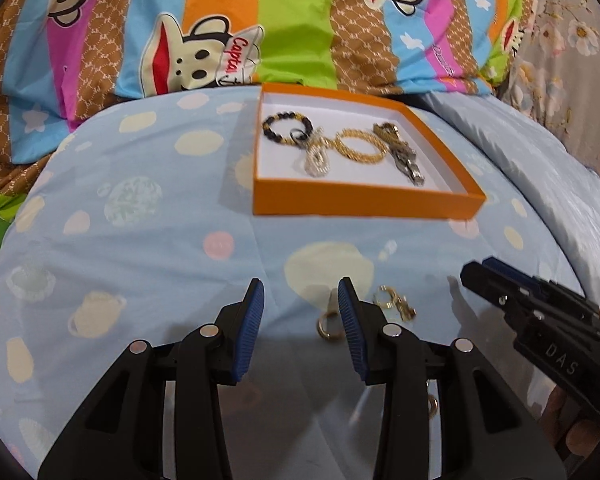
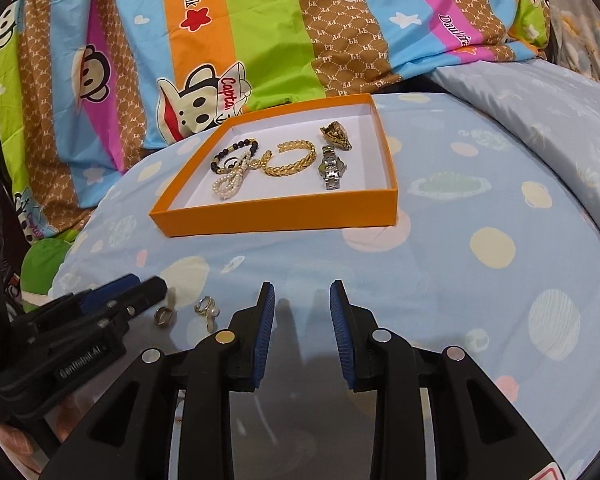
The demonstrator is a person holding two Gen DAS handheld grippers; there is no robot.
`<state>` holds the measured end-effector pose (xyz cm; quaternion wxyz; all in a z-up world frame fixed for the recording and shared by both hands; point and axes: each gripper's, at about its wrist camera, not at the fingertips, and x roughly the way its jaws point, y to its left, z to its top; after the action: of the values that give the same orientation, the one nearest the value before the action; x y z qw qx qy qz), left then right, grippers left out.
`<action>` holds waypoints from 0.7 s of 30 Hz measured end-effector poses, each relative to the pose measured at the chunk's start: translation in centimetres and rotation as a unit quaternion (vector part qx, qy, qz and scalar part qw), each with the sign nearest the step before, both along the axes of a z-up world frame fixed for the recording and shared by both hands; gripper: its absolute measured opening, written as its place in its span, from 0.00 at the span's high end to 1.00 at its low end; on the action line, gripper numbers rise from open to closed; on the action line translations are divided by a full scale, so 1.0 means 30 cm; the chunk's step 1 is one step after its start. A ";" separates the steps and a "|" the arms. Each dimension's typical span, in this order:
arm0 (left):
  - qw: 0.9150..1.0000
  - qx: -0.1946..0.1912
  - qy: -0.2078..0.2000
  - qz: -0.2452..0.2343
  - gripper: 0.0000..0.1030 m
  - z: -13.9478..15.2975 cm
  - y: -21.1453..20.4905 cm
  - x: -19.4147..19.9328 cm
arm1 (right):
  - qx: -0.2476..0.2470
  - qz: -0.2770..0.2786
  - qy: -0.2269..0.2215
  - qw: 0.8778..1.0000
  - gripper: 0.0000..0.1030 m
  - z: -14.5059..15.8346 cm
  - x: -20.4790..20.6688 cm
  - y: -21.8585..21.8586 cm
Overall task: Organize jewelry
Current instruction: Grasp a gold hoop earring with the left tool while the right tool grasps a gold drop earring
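An orange box (image 1: 364, 200) (image 2: 275, 212) lies on the pale blue spotted bedsheet (image 1: 139, 240). It holds a black bead bracelet (image 1: 285, 128), a pearl bracelet (image 2: 227, 186), a gold bangle (image 1: 364, 146) (image 2: 291, 158), a silver watch (image 2: 332, 170) and a gold piece (image 2: 336, 134). Two small gold rings lie loose on the sheet: a plain ring (image 1: 324, 329) (image 2: 164, 315) and a ring with a stone (image 1: 394, 300) (image 2: 207, 309). My left gripper (image 1: 302, 296) (image 2: 155, 286) is open and empty, its right finger beside the plain ring. My right gripper (image 2: 302, 292) (image 1: 476, 276) is open with nothing between its pads, just right of the rings.
A bright striped cartoon-monkey quilt (image 1: 219, 40) (image 2: 239, 40) is bunched up behind the box. A folded pale blue cover (image 2: 540, 92) rises at the right. A floral cloth (image 1: 580, 40) lies at the far right. Another small gold ring (image 1: 432, 404) shows under my left gripper's frame.
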<state>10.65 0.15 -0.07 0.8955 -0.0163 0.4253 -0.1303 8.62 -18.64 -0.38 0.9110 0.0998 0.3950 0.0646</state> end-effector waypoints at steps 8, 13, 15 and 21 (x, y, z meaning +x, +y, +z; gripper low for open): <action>1.000 0.019 0.008 -0.006 0.59 -0.010 -0.029 -0.018 | -0.001 0.008 -0.001 1.000 0.69 0.000 -0.026 0.018; 0.999 0.034 0.005 -0.017 0.53 -0.013 -0.049 -0.026 | -0.001 0.010 0.001 1.000 0.68 -0.003 -0.022 0.020; 0.999 0.035 0.005 -0.018 0.54 -0.014 -0.050 -0.025 | 0.002 0.010 0.004 1.000 0.68 -0.006 -0.019 0.016; 0.999 0.031 0.003 -0.022 0.71 -0.011 -0.050 -0.024 | 0.000 0.014 0.006 1.000 0.68 -0.009 -0.018 0.024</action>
<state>9.94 -1.36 -0.39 0.8910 0.0205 0.4324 -0.1365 8.08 -17.93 -0.63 0.9076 0.0950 0.4017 0.0768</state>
